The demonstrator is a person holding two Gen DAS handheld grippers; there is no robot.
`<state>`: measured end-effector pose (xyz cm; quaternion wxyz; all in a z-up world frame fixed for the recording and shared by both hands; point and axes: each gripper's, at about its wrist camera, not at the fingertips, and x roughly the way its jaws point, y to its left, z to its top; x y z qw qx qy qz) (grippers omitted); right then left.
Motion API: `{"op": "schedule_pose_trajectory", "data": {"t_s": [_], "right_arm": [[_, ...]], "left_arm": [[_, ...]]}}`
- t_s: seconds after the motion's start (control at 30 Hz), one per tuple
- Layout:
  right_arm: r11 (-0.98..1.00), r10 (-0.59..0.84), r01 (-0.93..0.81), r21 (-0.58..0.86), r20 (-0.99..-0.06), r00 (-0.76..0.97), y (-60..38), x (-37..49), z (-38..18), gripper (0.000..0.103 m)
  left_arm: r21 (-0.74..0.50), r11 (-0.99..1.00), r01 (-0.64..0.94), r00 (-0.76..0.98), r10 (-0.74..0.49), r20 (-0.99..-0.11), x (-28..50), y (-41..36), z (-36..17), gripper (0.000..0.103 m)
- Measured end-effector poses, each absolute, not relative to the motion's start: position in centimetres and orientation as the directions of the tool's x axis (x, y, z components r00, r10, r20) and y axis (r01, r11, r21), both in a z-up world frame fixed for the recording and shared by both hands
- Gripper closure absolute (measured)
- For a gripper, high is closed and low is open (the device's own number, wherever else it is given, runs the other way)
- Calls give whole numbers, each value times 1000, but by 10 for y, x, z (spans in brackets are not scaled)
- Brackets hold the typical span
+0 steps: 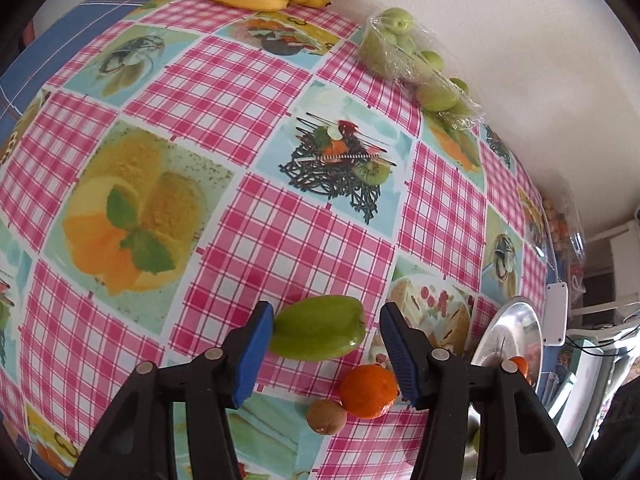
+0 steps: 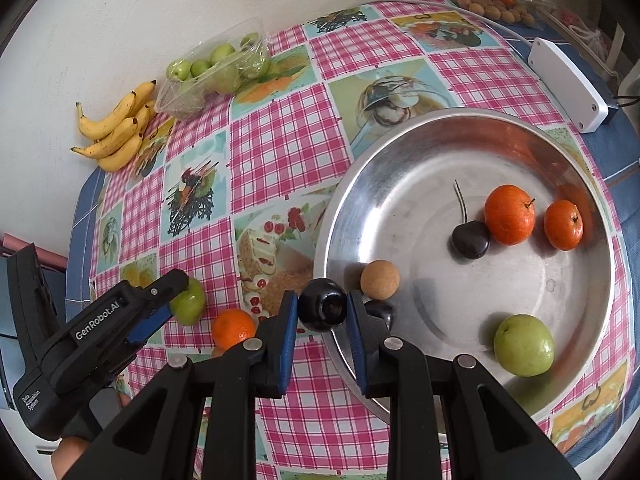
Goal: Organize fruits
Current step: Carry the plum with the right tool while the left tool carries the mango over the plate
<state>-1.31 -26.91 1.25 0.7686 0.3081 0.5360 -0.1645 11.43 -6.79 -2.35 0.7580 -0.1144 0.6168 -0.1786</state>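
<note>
My right gripper (image 2: 322,314) has its jaws clamped on a dark plum (image 2: 322,305), held over the near rim of the metal tray (image 2: 460,292). My left gripper (image 1: 326,354) has its jaws wide around a green fruit (image 1: 318,333) lying on the worktop (image 1: 280,232), beside an orange (image 1: 369,391) and a brown kiwi (image 1: 326,416).

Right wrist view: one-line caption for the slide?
Right gripper holds a dark cherry over the steel tray's rim; left gripper reaches a green fruit.
</note>
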Motion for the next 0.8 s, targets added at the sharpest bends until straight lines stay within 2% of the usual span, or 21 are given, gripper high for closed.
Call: {"op": "schedule_pose_trajectory", "data": {"t_s": [0.43, 0.8], "right_arm": [[758, 73, 584, 289, -928, 365, -269, -13, 12, 78], [757, 70, 587, 287, -929, 363, -268, -13, 12, 78]], "left_arm": [[-365, 918, 157, 157, -388, -908, 113, -80, -39, 42], [-330, 925, 187, 155, -359, -920, 110, -85, -38, 46]]}}
